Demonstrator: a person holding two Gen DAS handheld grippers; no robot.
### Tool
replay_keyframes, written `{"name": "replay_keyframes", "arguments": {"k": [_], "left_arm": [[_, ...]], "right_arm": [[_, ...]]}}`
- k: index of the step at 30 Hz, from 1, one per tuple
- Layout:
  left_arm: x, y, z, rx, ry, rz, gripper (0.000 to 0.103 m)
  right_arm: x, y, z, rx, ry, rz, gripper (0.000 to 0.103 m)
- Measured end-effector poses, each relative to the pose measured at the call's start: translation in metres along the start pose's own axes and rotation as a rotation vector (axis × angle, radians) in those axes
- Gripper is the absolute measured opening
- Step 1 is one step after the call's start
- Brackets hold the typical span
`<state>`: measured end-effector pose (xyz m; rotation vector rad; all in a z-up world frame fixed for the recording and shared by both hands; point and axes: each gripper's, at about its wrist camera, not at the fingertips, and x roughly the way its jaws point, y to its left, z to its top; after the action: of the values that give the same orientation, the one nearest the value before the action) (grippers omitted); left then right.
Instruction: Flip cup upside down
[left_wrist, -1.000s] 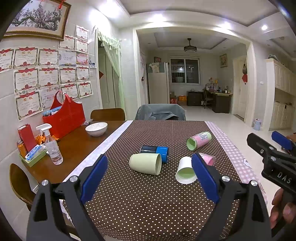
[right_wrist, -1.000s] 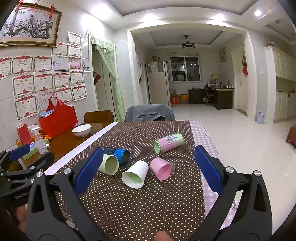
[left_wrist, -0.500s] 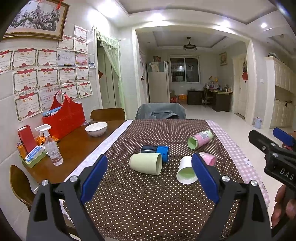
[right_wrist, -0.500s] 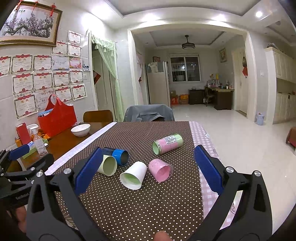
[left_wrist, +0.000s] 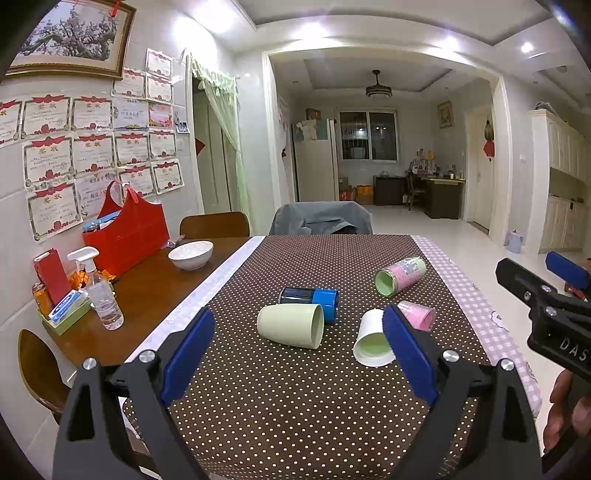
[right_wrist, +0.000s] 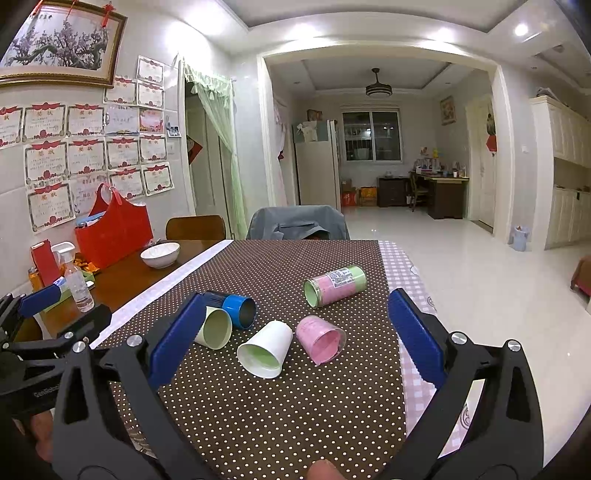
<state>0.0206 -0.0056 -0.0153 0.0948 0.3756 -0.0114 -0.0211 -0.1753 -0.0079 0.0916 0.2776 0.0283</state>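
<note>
**Five cups on their sides, both grippers held clear**

All five cups lay tipped over on the brown dotted tablecloth (right_wrist: 280, 413). Landmark: white paper cup (right_wrist: 264, 352), on its side, mouth toward the cameras.

- Pale green cup (left_wrist: 290, 326): just left of the white cup, mouth facing right.
- Blue cup (left_wrist: 310, 302): behind the pale green one, touching or nearly so; could not tell which.
- Pink cup (right_wrist: 320, 339): just right of the white cup, close beside it.
- Green-and-pink labelled cup (right_wrist: 335, 285): farther back and right of the white cup, well apart.

Left gripper (left_wrist: 298, 356): fingers spread wide, nothing between them, short of the white cup and above the cloth. Right gripper (right_wrist: 295, 338): also spread wide and empty; its left pad overlapped the pale green cup in the right wrist view.

Far left of the white cup, on bare wood: white bowl (left_wrist: 191, 254), spray bottle (left_wrist: 102, 295), red bag (left_wrist: 127, 236). A grey-draped chair (left_wrist: 320, 218) stood at the table's far end.
</note>
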Motion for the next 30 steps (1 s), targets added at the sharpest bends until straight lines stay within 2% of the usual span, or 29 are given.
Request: {"name": "replay_keyframes", "arguments": {"k": [11,17,25,30], "left_arm": [[0.023,-0.006,0.006,0.021,0.022,-0.001,0.09],[0.049,-0.01,0.01,0.04,0.053,-0.001,0.09],[0.098,-0.023,0.019,0.103,0.109,-0.016,0.09],[0.136,-0.037,0.029,0.152,0.167,-0.055,0.09]], "right_arm": [[0.02,0.001,0.001,-0.016,0.026,-0.01,0.097],[0.042,-0.005,0.001,-0.025,0.057,-0.02,0.097],[0.085,-0.019,0.002,-0.014,0.122,-0.026,0.097],[0.113,-0.035,-0.001,0.018,0.181,-0.036,0.097]]}}
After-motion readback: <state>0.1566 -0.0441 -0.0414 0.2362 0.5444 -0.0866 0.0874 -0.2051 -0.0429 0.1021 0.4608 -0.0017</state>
